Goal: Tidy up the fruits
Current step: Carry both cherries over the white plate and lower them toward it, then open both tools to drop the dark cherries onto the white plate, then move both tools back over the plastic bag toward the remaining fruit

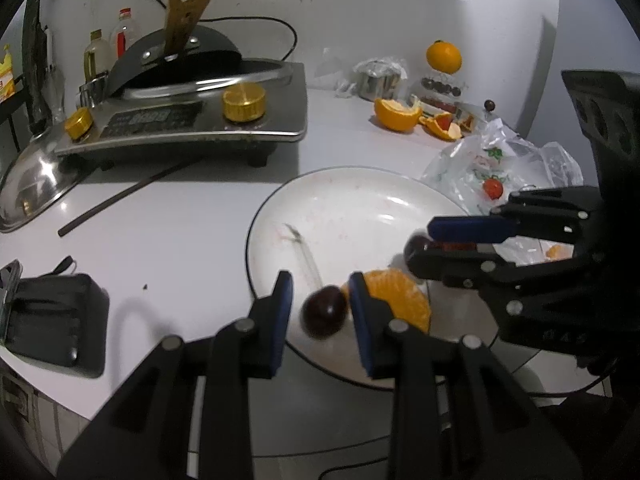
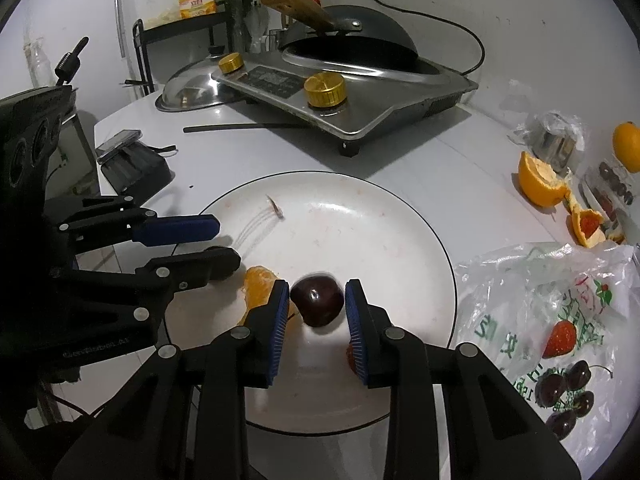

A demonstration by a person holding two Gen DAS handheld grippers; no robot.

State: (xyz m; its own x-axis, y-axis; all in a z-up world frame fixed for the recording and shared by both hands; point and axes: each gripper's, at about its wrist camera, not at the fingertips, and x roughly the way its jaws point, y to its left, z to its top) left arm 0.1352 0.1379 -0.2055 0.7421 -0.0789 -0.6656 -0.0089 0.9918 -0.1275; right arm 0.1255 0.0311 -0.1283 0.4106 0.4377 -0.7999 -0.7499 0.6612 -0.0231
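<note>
a: where are you in sorting the fruit?

b: you're filling the plate [image 2: 360, 216], mid-frame in the right view. an orange piece [image 2: 258, 284] lies at its lower left.

a: and your grippers?

b: your right gripper [image 2: 317, 304] stands apart around a dark cherry [image 2: 317, 300]; whether the pads touch it i cannot tell, it's blurred. your left gripper [image 1: 320, 304] is apart too, with a cherry [image 1: 324, 311] between its fingers, unclamped.

a: next?

b: probably back both off without nudging the fruit.

table [image 2: 400, 168] | plate [image 2: 380, 216] | cooker [image 2: 360, 92] | bag [image 2: 560, 300] | peel [image 2: 540, 180]
</note>
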